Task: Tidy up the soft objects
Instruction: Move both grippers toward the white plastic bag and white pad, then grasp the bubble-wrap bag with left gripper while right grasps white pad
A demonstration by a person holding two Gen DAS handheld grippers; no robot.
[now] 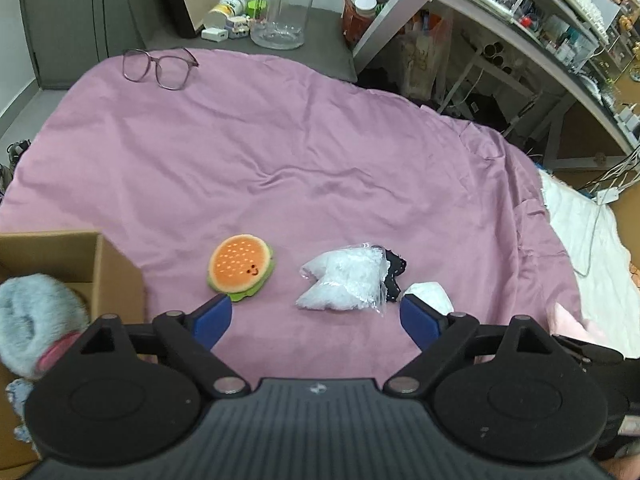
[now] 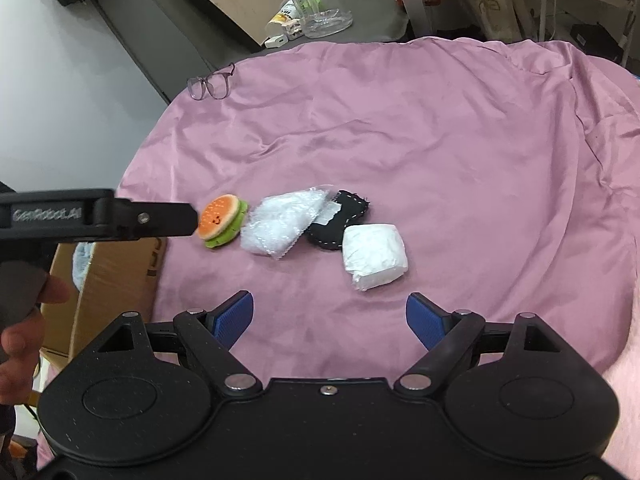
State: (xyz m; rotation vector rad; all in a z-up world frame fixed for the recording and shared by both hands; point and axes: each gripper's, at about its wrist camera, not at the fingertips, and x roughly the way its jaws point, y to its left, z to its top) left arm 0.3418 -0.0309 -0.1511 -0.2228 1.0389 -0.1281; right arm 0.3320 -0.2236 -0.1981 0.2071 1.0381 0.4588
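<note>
Both tongs, left and right, hang spread and empty over the pink bedsheet. Left should probably straddle the round orange-and-green plush burger squarely, pinching gently before lifting toward the brown cardboard box.

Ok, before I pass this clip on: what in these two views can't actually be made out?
- Cardboard box: left wrist view, cut by the left edge; the grey-blue plush and the gripper body hide its contents.
- Black fabric piece: left wrist view, mostly behind the clear plastic bag.
- White wrapped bundle: left wrist view, partly behind a blue finger.
- Left gripper: right wrist view, seen side-on, so its opening is unreadable there.
</note>
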